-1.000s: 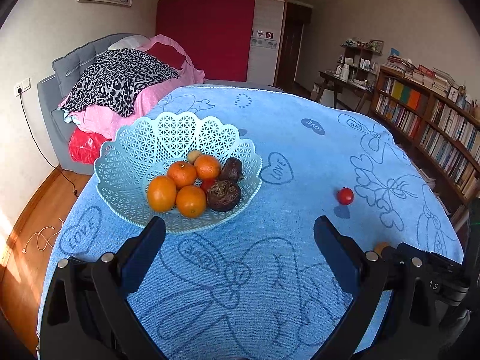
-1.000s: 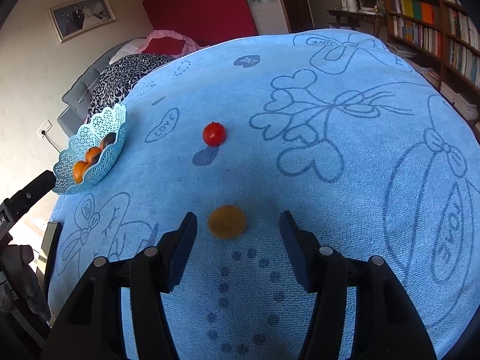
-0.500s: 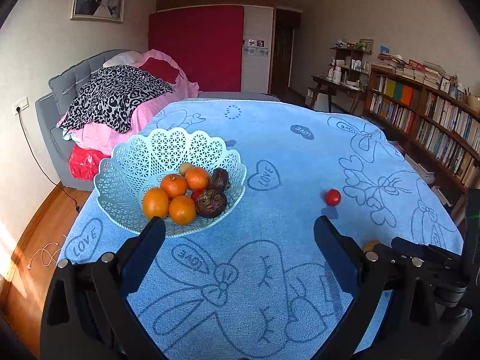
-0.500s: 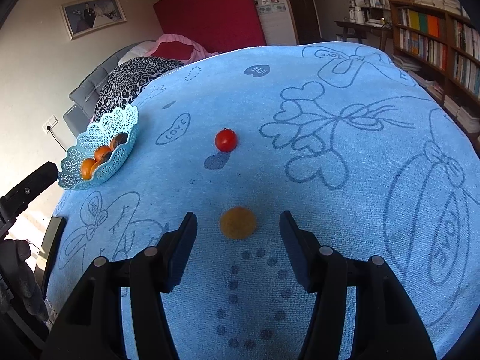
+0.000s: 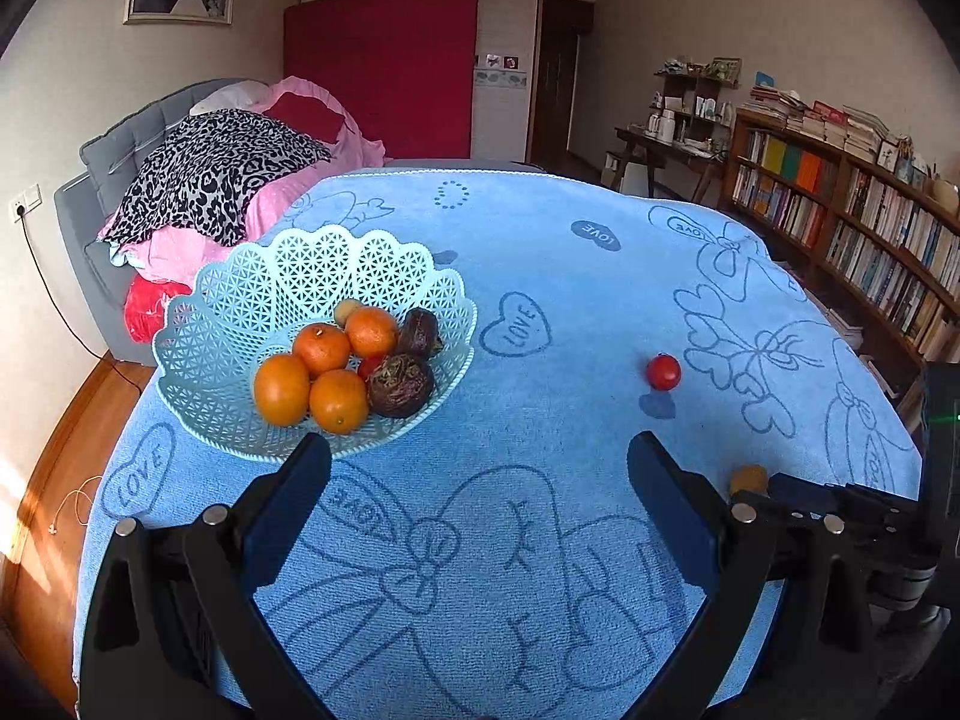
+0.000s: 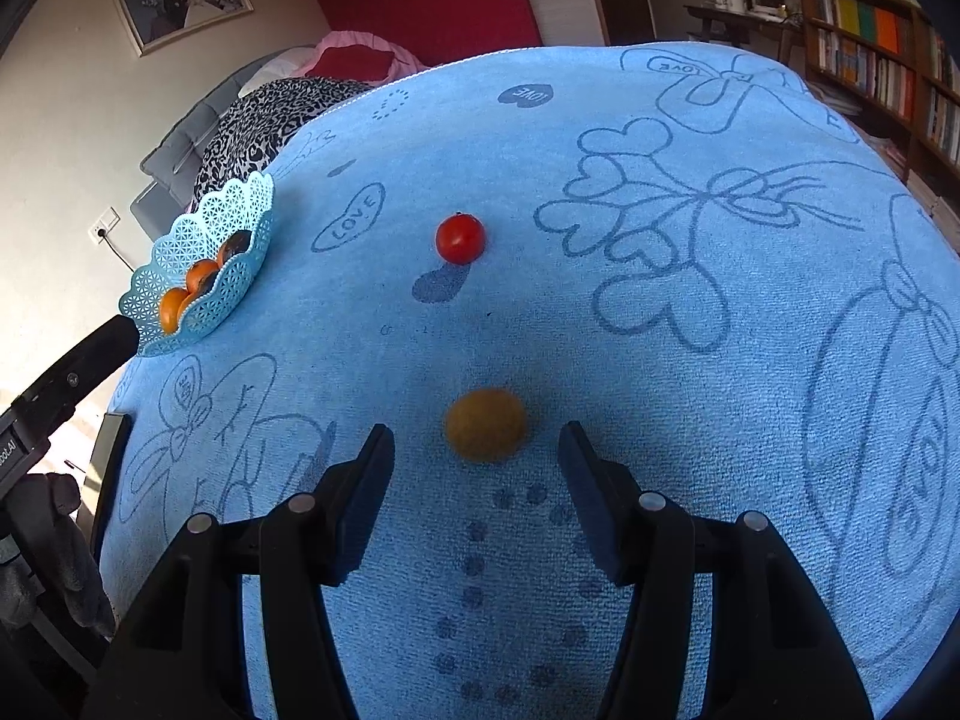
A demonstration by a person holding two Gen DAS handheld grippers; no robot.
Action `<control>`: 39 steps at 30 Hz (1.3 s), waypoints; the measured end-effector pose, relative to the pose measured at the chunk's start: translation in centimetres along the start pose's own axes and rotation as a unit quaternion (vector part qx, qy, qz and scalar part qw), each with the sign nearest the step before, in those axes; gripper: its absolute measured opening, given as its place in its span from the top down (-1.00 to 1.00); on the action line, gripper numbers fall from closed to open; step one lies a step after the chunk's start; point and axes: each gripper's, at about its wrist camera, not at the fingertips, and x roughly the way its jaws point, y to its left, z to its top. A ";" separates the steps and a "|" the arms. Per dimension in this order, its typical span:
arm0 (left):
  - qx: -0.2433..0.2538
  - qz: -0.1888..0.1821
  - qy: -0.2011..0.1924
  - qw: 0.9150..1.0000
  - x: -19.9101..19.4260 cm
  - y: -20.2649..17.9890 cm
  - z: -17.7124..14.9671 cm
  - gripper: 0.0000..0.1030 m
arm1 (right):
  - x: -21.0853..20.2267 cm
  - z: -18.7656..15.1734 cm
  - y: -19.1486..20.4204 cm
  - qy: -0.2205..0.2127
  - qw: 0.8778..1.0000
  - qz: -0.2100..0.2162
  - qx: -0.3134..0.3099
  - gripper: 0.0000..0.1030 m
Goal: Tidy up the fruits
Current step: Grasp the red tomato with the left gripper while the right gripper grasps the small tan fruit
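right gripper point(image 6: 477, 450) gaped empty, yellow fruit point(image 6: 485, 433) just ahead between its fingertips; left gripper point(image 5: 480, 462) gaped empty, basket point(image 5: 228, 324) ahead-left, bare cloth point(image 5: 540, 540) below

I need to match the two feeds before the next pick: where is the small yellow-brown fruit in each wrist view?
Left wrist: the yellow-brown fruit sits low at the right, partly hidden behind the right gripper.
Right wrist: it lies at centre, just ahead of the open right gripper, not yet gripped.
Shared landmark: the red tomato lies on the blue cloth beyond it in both views.
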 end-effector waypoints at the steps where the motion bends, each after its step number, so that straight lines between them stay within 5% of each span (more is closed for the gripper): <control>1: 0.004 -0.001 0.004 1.000 0.4 -0.2 0.1 -0.95 | 0.1 0.1 0.2 0.003 1.000 -0.001 -0.007 -0.12; 12: 0.078 -0.031 0.030 0.996 6.7 -7.4 4.1 -0.94 | 0.6 0.1 1.0 0.005 0.999 -0.031 -0.043 0.33; 28: 0.106 -0.106 0.118 0.982 15.3 -12.9 4.2 -0.05 | 0.2 -0.1 0.6 -0.004 0.999 -0.019 -0.030 0.36; 32: 0.108 -0.112 0.129 0.979 16.5 -13.5 4.0 0.41 | 0.2 -0.1 0.7 -0.005 0.999 -0.021 -0.031 0.36; 39: 0.103 -0.105 0.105 0.984 15.7 -13.0 3.8 0.47 | 0.1 0.0 0.7 -0.008 0.999 -0.020 -0.031 0.36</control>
